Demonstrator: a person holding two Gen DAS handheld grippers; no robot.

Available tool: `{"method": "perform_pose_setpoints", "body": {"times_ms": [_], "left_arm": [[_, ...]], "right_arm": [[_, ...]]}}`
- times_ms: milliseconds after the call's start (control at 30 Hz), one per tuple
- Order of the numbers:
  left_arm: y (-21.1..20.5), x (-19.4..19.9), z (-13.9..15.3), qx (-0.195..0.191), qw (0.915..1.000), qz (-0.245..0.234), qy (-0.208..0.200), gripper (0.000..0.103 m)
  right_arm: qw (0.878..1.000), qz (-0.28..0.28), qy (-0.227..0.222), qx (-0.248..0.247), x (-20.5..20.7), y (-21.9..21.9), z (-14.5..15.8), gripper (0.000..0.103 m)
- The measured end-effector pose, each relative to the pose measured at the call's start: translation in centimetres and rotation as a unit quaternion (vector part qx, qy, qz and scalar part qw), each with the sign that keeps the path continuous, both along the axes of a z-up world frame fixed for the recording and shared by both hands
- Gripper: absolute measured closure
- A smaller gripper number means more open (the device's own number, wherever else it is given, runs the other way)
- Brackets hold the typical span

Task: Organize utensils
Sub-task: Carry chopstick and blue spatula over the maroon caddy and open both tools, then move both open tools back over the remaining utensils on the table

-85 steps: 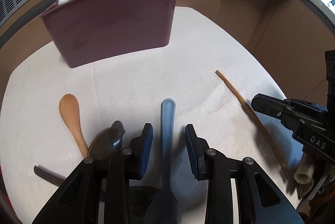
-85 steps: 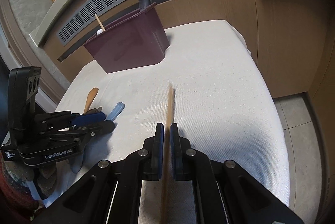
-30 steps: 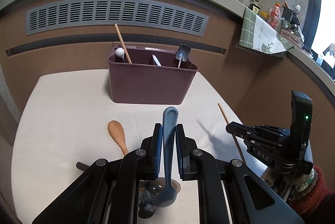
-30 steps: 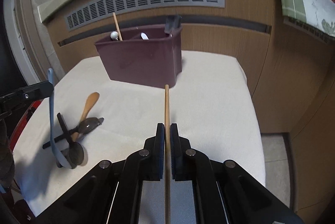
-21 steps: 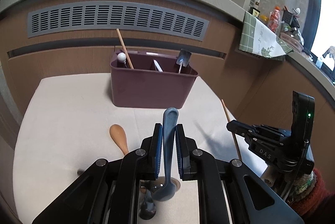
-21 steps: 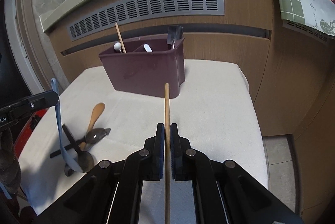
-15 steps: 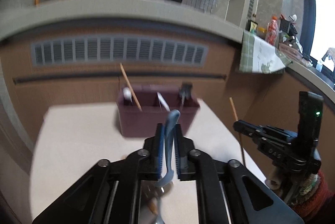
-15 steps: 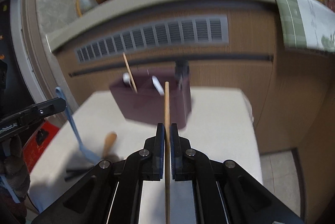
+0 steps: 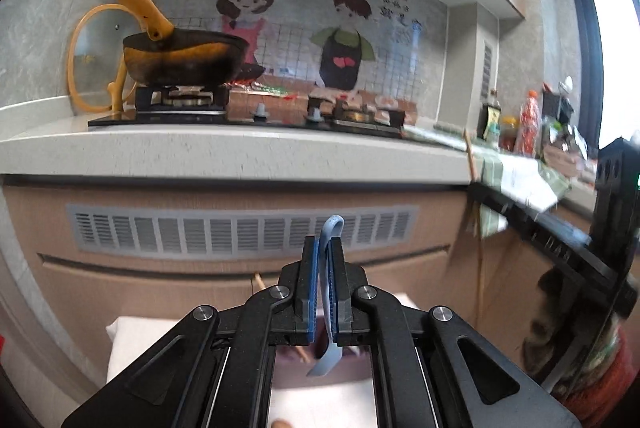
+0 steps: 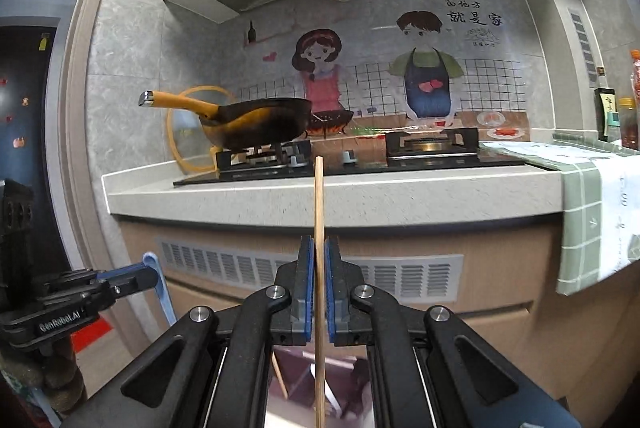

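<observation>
**Both tools loaded, nothing dropped in yet**

Left gripper (image 9: 325, 260) is pinched tight on the pale blue plastic spoon (image 9: 328, 304) — bowl hanging down, handle curling up past the pads. Right gripper (image 10: 316, 260) is clamped on the thin wooden chopstick (image 10: 319, 248), standing near upright. Below, the dark maroon plastic utensil caddy (image 10: 304, 384) peeks between the arms. Neither piece is in a compartment, so the drop-off is, I'd say, still ahead. Open air all round — only the speckled stone countertop edge (image 10: 332, 200) lies ahead.
</observation>
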State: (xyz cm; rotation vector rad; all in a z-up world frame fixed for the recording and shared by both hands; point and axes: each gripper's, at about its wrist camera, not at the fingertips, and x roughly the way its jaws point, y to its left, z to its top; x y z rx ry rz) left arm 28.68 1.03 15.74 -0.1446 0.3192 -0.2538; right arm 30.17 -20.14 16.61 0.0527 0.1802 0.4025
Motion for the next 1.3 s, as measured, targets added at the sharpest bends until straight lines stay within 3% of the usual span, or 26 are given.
{"method": "perform_pose_setpoints", "body": {"times_ms": [100, 300, 667, 767, 833, 933, 1100, 1300], "left_arm": [[0.8, 1.5, -0.1, -0.024, 0.9997, 0.001, 0.000, 0.098], [1.5, 5.0, -2.7, -0.046, 0.9981, 0.007, 0.040, 0.098], [1.7, 9.8, -7.6, -0.101, 0.9929, 0.002, 0.062, 0.098], [1.7, 11.0, -9.7, -0.114, 0.9878, -0.018, 0.105, 0.093], [1.7, 11.2, -11.1, -0.120, 0.9833, -0.038, 0.131, 0.080], [1.7, 9.8, -12.4, -0.113, 0.9820, -0.047, 0.144, 0.067], [2.3, 4.7, -15.2, -0.072, 0.9794, -0.051, 0.181, 0.066], [3.1, -3.3, -22.2, -0.073, 0.9605, -0.056, 0.263, 0.066]], "right_arm": [[1.000, -0.003, -0.012, 0.002, 1.7, 0.9, -1.0, 0.098], [0.999, -0.015, -0.009, 0.027, 5.3, 1.4, -4.2, 0.098], [0.999, -0.046, -0.015, 0.003, 8.0, 2.8, -7.9, 0.098], [0.999, -0.037, 0.011, -0.001, 8.2, 2.4, -9.6, 0.098], [0.998, -0.013, 0.054, 0.001, 8.3, 1.7, -10.6, 0.092], [0.996, -0.010, 0.092, -0.004, 7.4, 0.7, -11.6, 0.080], [0.991, -0.018, 0.123, -0.041, 3.4, -0.3, -13.0, 0.080], [0.975, 0.039, 0.211, -0.066, -1.6, 0.4, -17.3, 0.080]]}}
